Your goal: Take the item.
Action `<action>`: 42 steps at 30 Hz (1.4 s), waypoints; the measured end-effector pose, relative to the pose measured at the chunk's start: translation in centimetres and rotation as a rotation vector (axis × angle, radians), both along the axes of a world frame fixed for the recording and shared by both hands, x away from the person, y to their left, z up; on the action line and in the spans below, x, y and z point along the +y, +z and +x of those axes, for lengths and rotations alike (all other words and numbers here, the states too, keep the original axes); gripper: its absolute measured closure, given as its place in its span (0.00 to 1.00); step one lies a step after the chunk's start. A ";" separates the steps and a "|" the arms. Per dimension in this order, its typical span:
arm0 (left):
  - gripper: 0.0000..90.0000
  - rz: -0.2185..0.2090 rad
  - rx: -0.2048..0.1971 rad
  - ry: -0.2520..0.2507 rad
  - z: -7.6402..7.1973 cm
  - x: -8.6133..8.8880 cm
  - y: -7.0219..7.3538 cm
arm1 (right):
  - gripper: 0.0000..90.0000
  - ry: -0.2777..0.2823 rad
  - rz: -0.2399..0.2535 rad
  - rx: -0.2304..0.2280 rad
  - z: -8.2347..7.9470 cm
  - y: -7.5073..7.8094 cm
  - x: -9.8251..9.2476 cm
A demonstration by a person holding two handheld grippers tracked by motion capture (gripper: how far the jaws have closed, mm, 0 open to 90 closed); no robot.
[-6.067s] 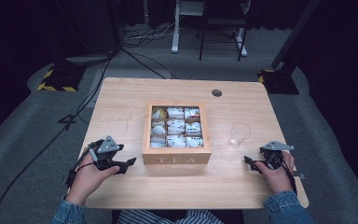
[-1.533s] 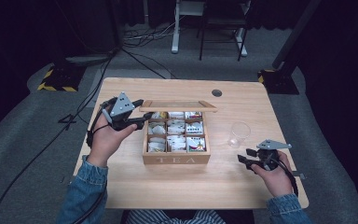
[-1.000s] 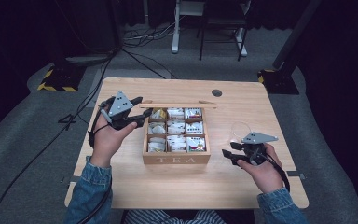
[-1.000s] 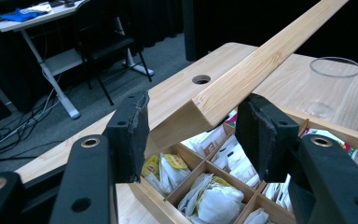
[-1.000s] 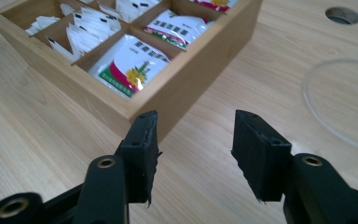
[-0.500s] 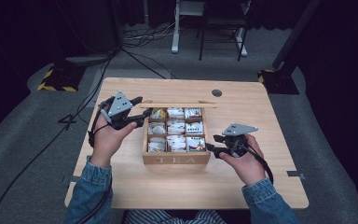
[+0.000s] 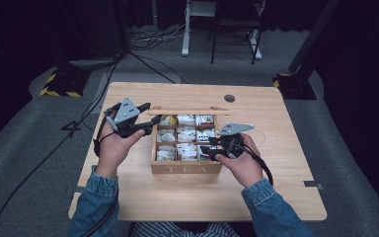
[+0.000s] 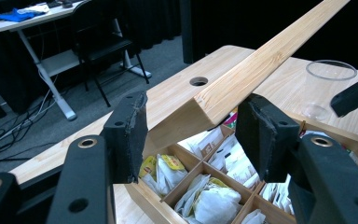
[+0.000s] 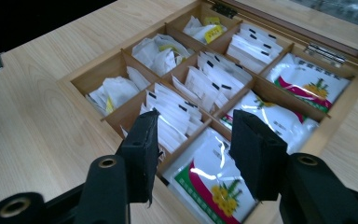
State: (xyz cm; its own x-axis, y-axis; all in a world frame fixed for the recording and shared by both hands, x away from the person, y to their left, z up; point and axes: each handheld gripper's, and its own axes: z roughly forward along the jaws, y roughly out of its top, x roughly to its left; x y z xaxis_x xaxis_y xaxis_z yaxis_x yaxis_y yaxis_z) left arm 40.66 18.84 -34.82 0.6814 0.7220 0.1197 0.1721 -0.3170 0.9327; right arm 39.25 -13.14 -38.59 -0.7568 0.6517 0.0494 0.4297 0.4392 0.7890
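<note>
L gripper (image 7: 148,119) held the light wooden hinged lid (image 7: 187,111) of the compartmented wooden tea box (image 7: 186,169) up, jaws pinching its edge, w/ box mid-table, while R gripper (image 7: 208,148), jaws spread & empty, hovered over green-yellow tea sachets (image 9: 214,184); next, prob. lower & pinch one.

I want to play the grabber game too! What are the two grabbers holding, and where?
The left gripper holds the tea box's lid up by its front corner. The right gripper holds nothing; it hangs open over the tea bags.
</note>
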 end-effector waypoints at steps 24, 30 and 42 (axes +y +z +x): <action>0.49 -0.003 -0.002 -0.017 0.4 -0.2 0.2 | 0.63 0.092 -0.023 0.029 1.6 -1.8 7.5; 0.49 -0.003 -0.004 -0.014 0.3 -0.2 0.1 | 0.65 0.126 -0.035 0.052 1.6 -2.5 9.4; 0.49 -0.005 -0.006 -0.011 0.4 -0.2 0.1 | 0.67 0.167 -0.063 0.085 2.4 -4.3 11.6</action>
State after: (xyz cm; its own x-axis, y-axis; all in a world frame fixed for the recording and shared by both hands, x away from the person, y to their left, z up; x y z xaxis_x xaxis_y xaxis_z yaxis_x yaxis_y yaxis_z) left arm 41.04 18.66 -34.69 0.6888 0.7149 0.1202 0.1626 -0.3139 0.9354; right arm 41.66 -1.49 -42.91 -0.8494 0.5216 0.0808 0.4110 0.5575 0.7213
